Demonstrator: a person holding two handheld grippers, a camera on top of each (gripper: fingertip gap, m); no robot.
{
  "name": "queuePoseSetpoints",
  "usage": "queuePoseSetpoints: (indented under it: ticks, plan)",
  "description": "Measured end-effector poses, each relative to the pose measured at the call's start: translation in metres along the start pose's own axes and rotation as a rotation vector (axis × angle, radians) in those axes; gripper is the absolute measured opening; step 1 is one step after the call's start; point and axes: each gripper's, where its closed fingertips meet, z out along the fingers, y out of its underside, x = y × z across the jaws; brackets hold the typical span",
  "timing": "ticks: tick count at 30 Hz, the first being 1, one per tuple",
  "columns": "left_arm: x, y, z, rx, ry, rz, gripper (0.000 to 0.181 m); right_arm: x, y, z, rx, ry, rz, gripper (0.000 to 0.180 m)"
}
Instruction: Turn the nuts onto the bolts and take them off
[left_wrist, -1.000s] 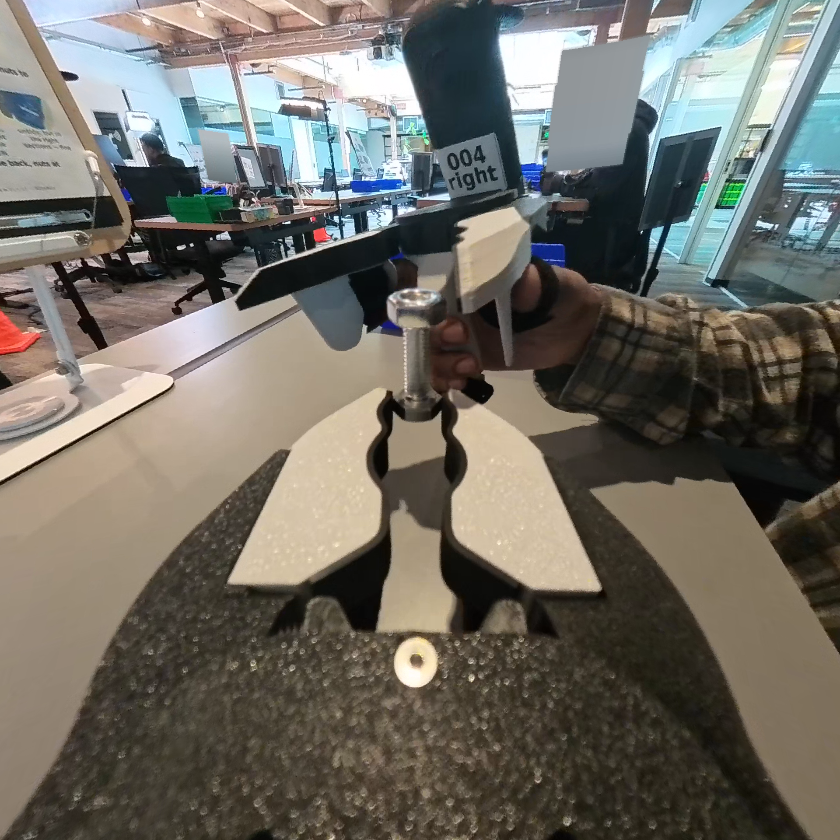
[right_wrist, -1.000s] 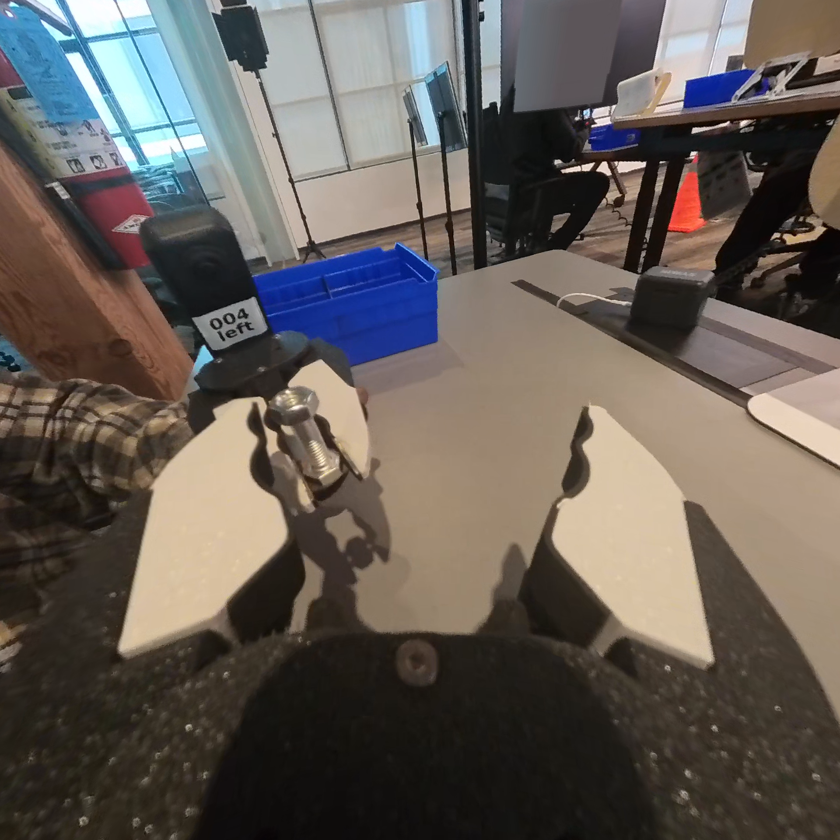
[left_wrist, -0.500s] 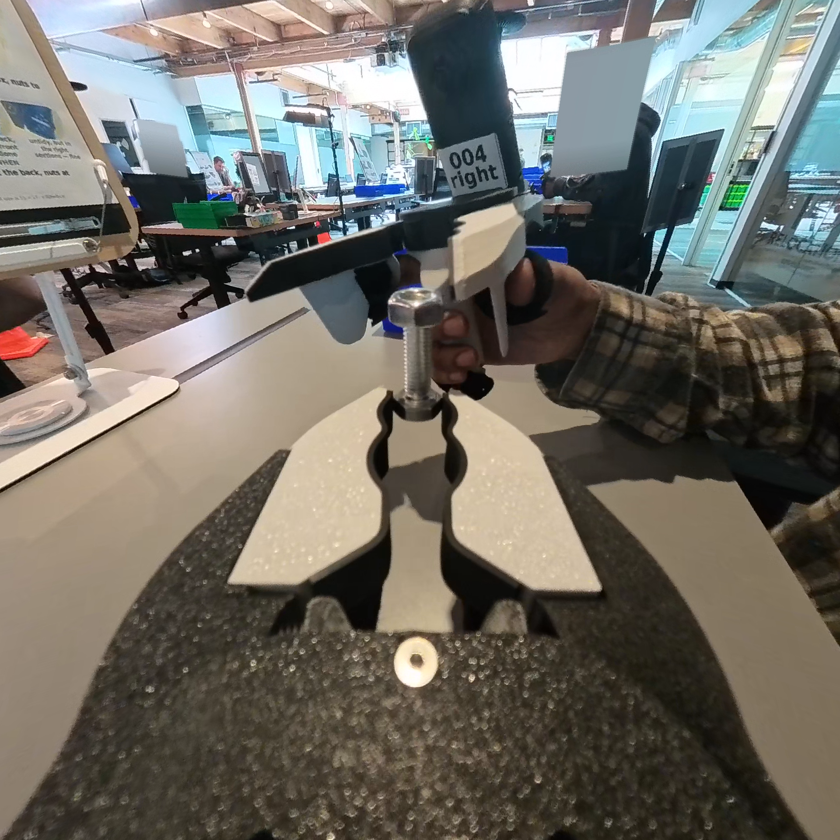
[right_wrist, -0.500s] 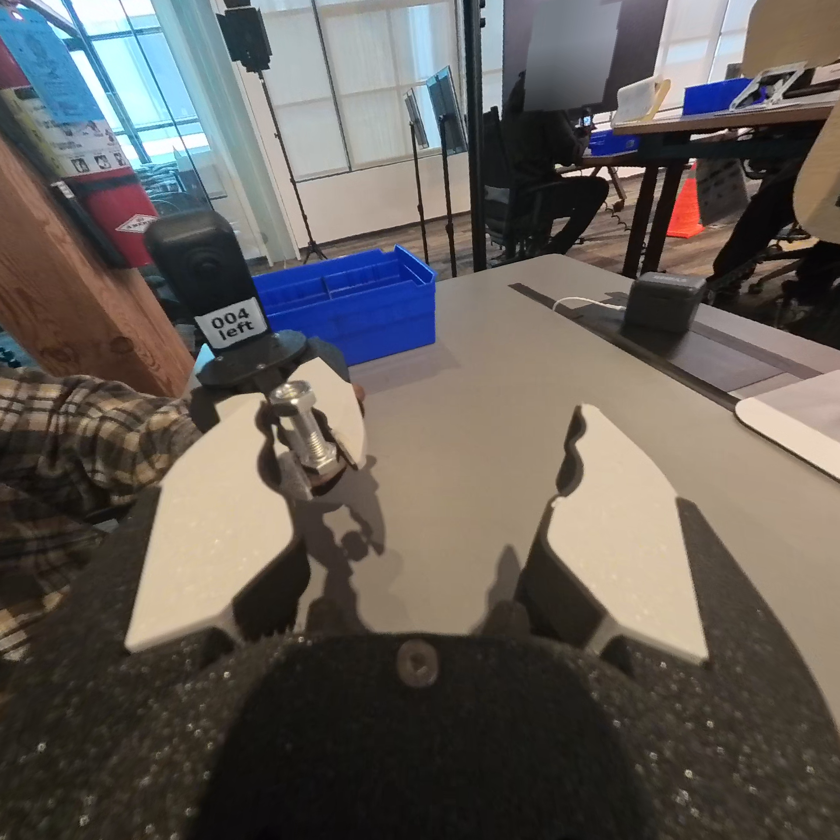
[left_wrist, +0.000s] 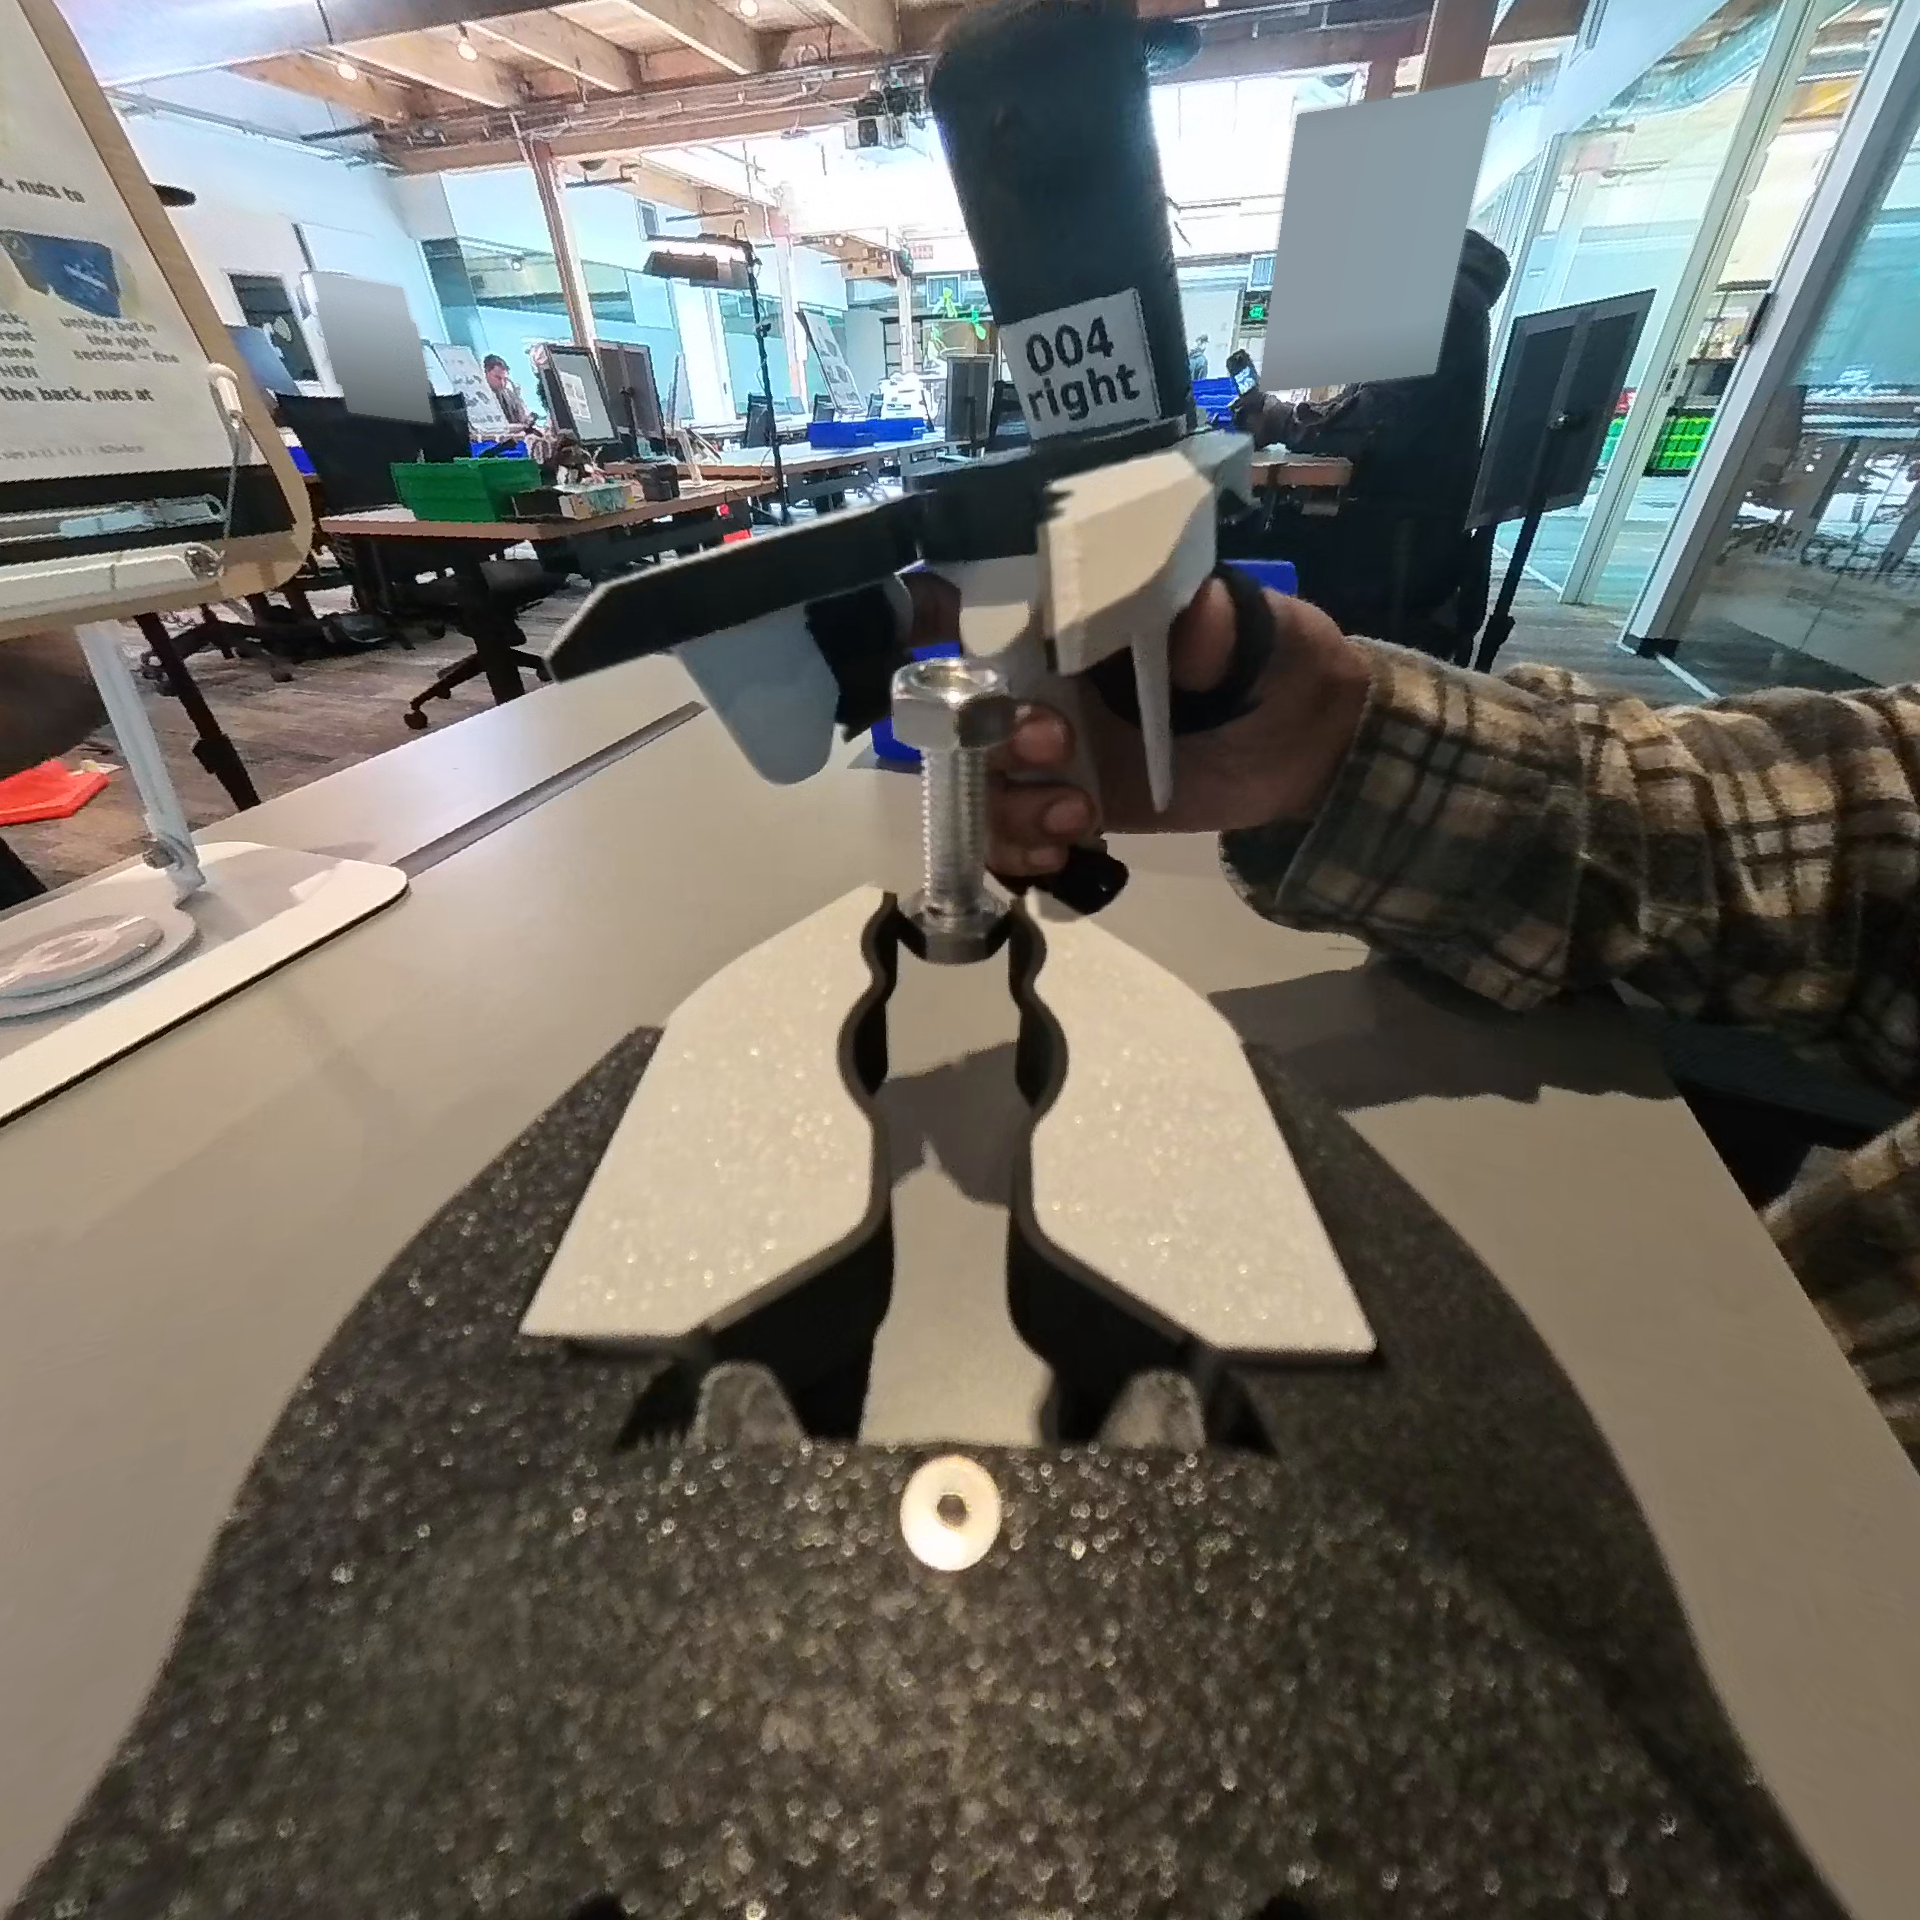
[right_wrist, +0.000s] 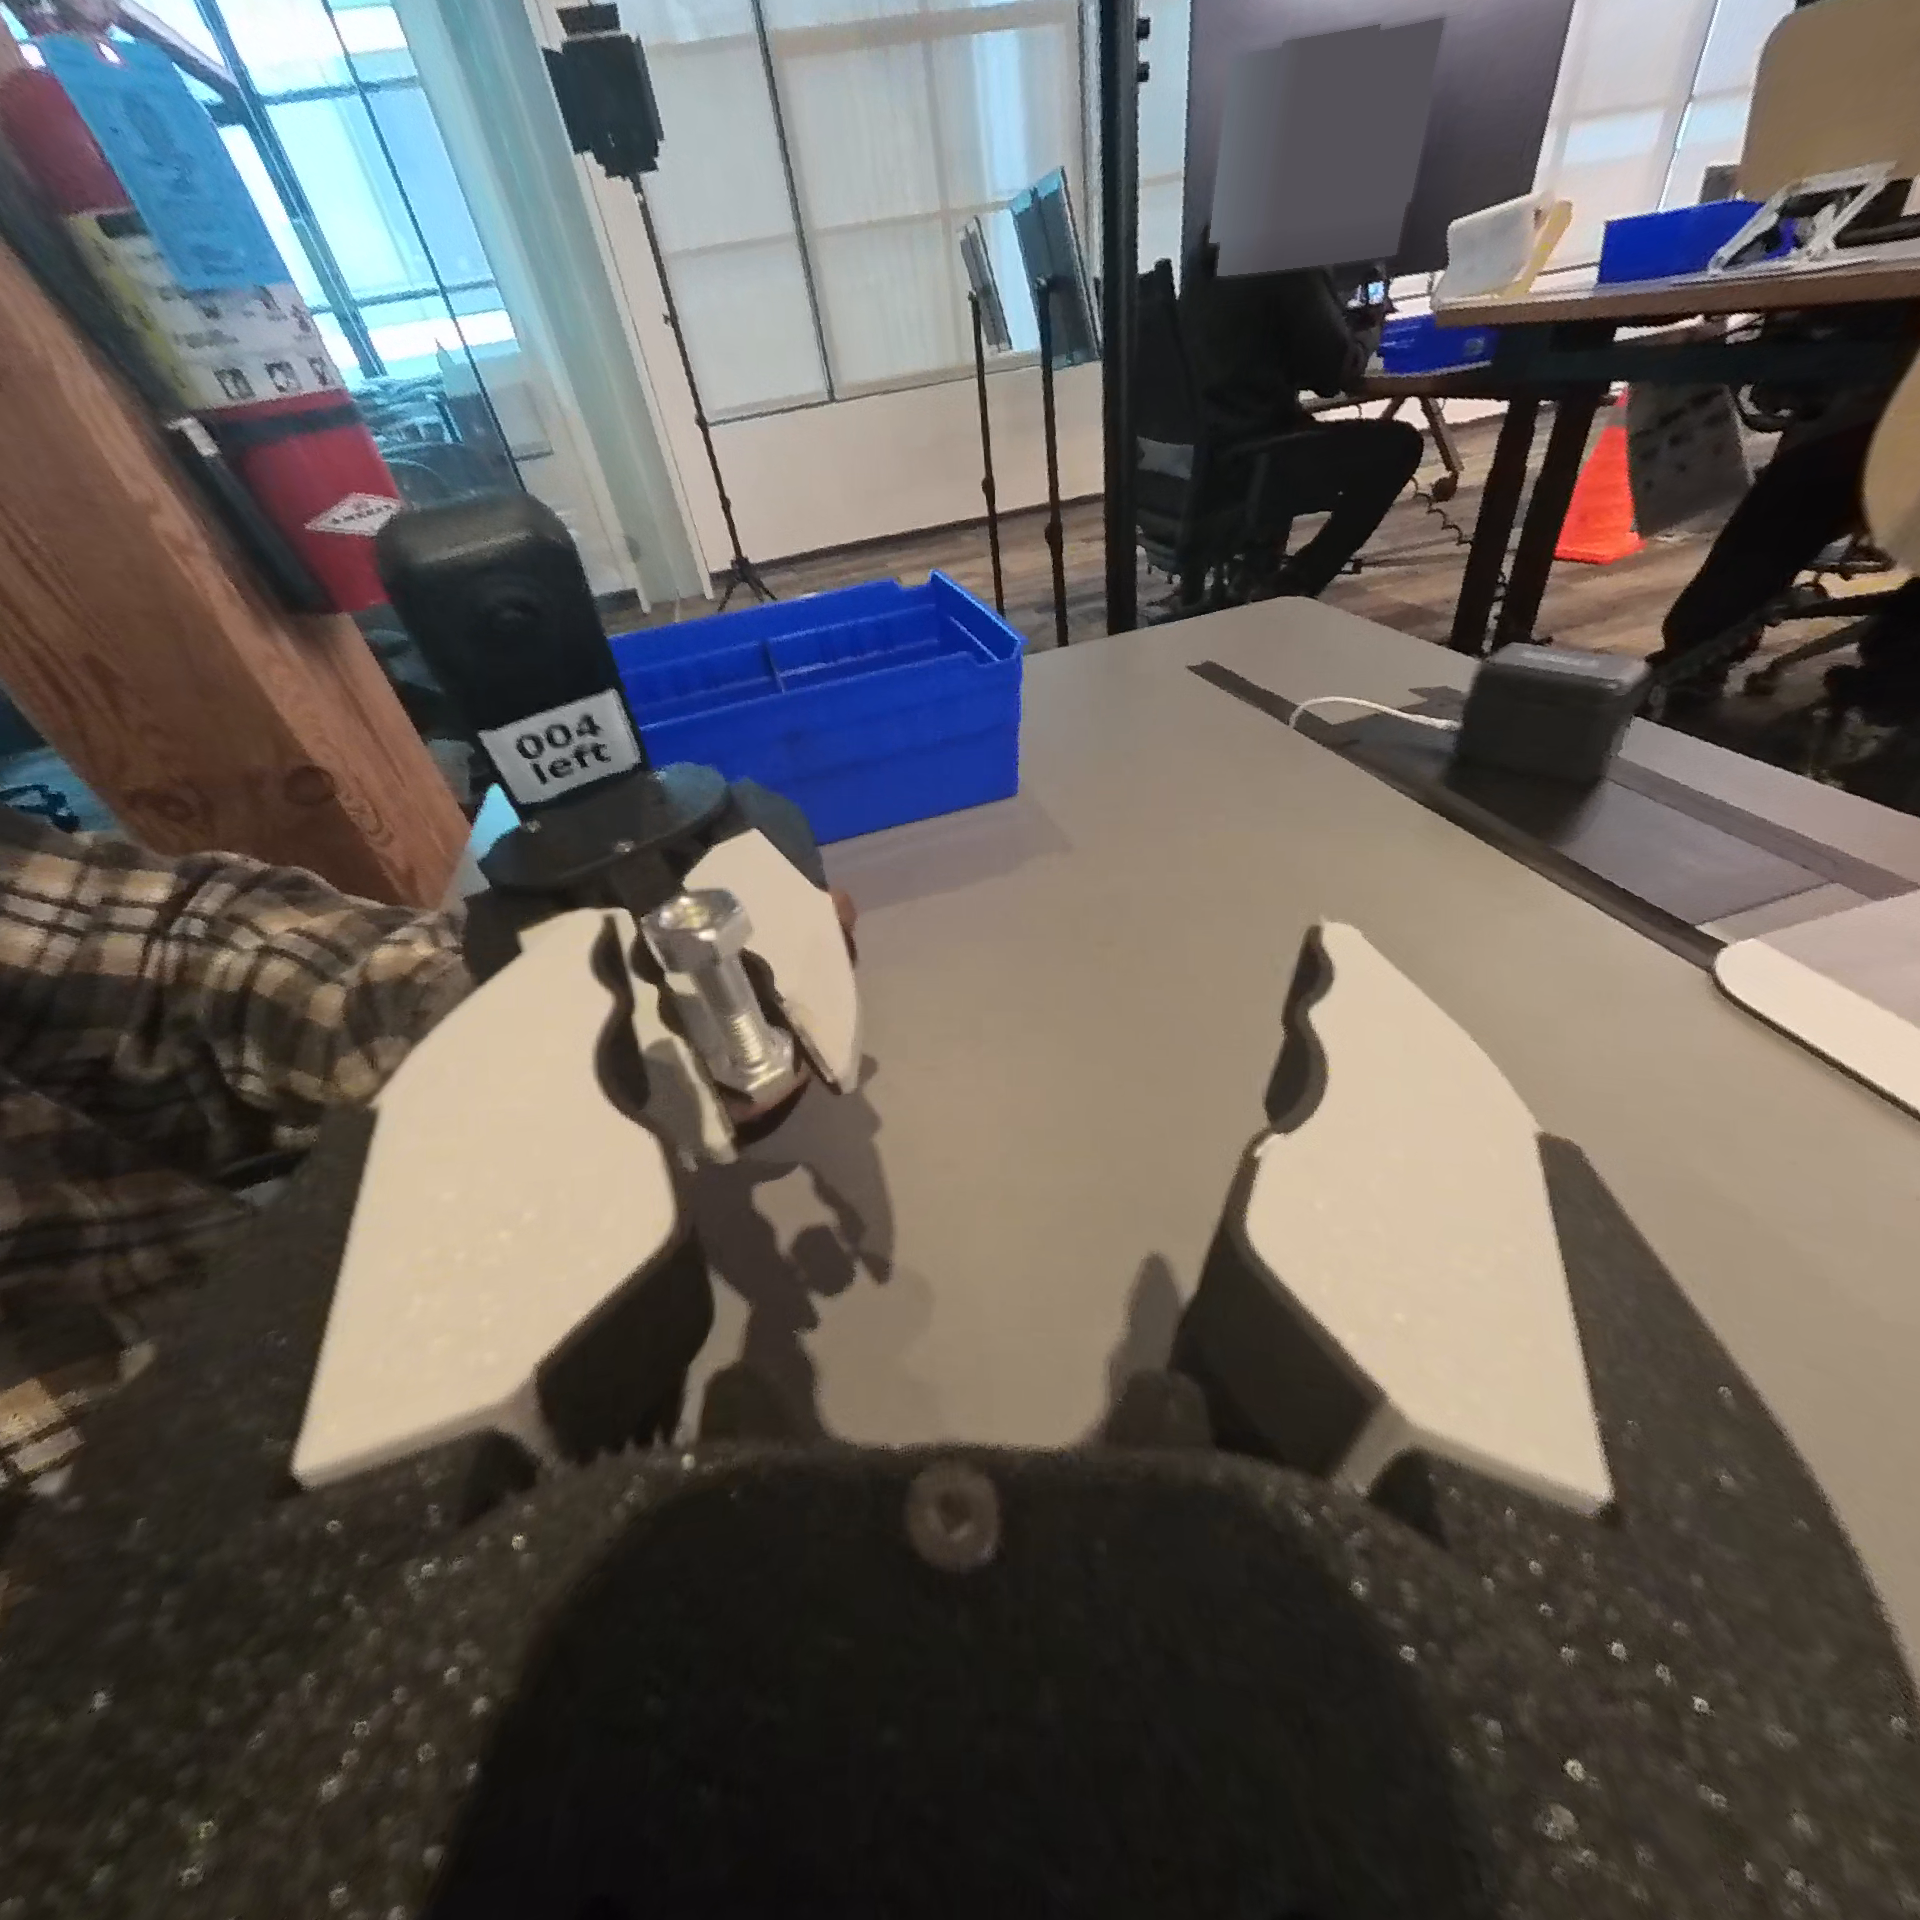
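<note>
Meanwhile the open right gripper (right_wrist: 956, 1174) has edged closer to the silver hex bolt (left_wrist: 954, 805), nut-gripped by the left gripper (left_wrist: 951, 940); turning comes next.

bright daylight from windows (right_wrist: 914, 208); soft shadows on table (right_wrist: 1091, 1039); fisheye bending at edges; foreground foam slightly blurred.

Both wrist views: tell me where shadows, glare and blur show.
Left wrist view: sharp; the left gripper casts a shadow on the table, and the bolt head glints. Right wrist view: slightly soft; a jagged shadow lies under the bolt; bright windows wash out.
</note>
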Motion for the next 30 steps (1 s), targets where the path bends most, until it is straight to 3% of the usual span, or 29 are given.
queuePoseSetpoints:
  ticks: [19, 30]
  plan:
    - [-0.002, 0.000, 0.000, 0.000, -0.011, 0.003, 0.020, -0.011, -0.010, -0.006, 0.026, -0.027, -0.007, 0.111]
    - [0.000, -0.002, 0.000, 0.012, -0.010, 0.010, 0.020, -0.002, 0.003, 0.004, 0.007, 0.098, 0.022, 0.113]
